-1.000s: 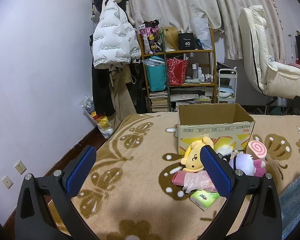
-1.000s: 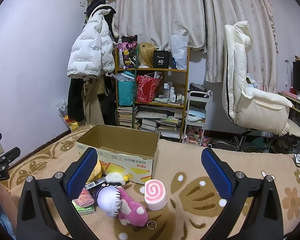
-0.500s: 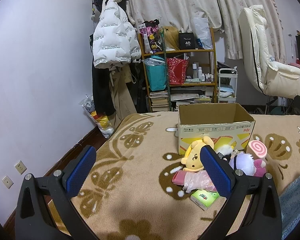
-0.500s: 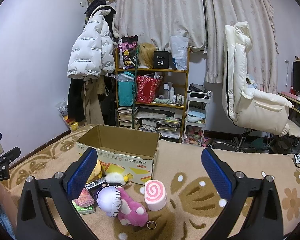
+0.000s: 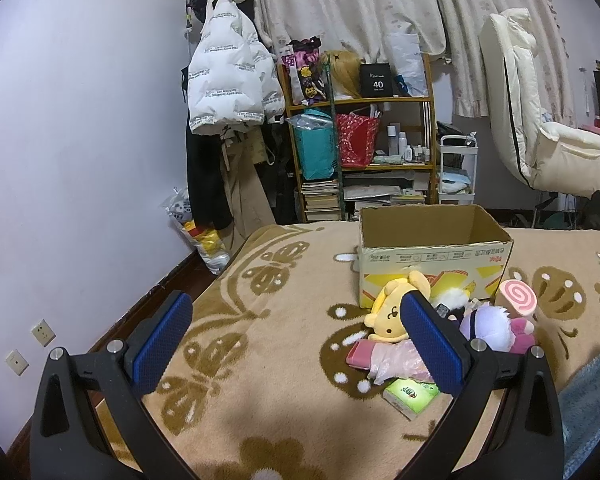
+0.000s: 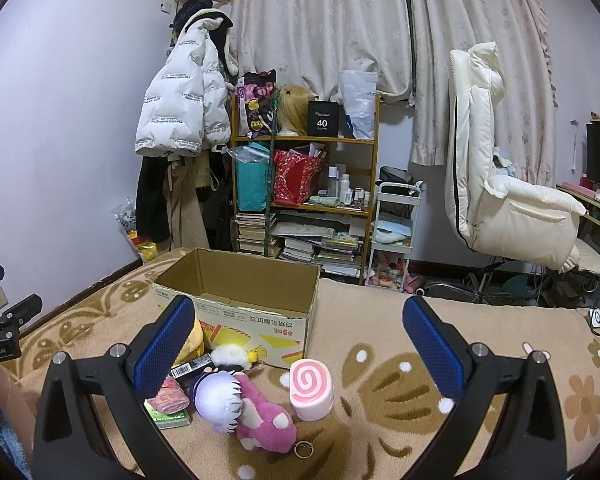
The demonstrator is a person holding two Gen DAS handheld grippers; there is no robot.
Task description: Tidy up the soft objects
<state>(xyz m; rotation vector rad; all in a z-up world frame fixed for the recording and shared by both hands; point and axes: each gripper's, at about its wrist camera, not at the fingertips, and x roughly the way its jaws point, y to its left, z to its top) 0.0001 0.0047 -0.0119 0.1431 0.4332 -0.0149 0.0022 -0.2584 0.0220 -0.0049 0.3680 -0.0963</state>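
An open cardboard box [image 5: 436, 256] [image 6: 240, 304] stands on a tan patterned blanket. In front of it lie soft toys: a yellow plush [image 5: 392, 312], a purple-haired doll in pink [image 6: 240, 408] [image 5: 496, 328], a pink swirl roll cushion [image 6: 312, 388] [image 5: 518, 304], a pink bagged item [image 5: 384, 356] and a green tissue pack [image 5: 410, 394]. My left gripper [image 5: 296, 344] is open and empty, left of the pile. My right gripper [image 6: 300, 344] is open and empty, above the toys.
A cluttered wooden shelf [image 6: 304, 196] and hanging coats [image 5: 228, 92] stand behind the bed. A white recliner chair [image 6: 500, 192] is at the right. A white cart [image 6: 394, 232] stands beside the shelf. The bed's left edge drops to the floor by the wall.
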